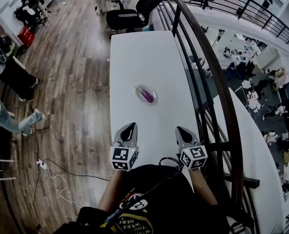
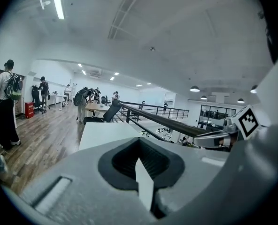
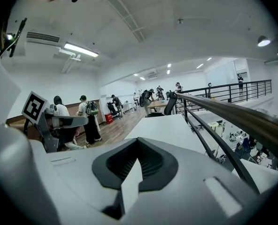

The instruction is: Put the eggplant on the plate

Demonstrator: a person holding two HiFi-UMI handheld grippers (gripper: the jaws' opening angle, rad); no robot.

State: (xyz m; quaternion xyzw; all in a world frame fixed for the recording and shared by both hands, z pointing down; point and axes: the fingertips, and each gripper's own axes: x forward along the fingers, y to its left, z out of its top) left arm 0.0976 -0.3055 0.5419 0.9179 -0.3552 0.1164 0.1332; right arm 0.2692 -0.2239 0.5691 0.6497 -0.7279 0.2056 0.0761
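Observation:
A purple eggplant [image 1: 146, 95] lies on a small clear plate [image 1: 153, 100] in the middle of the long white table [image 1: 134, 57]. Both grippers hover close to my body at the table's near end, well short of the plate. My left gripper [image 1: 128, 129] is shut with nothing in it, and so is my right gripper [image 1: 182, 131]. In the left gripper view the jaws [image 2: 141, 165] are closed and look out level over the far table. The right gripper view shows its closed jaws [image 3: 136, 165] likewise. The plate is hidden in both gripper views.
A black railing [image 1: 210, 67] runs along the table's right side, with a drop to a lower floor beyond. A black office chair [image 1: 130, 16] stands at the table's far end. People stand on the wooden floor [image 1: 71, 82] at left. A white cable [image 1: 56, 177] lies on the floor.

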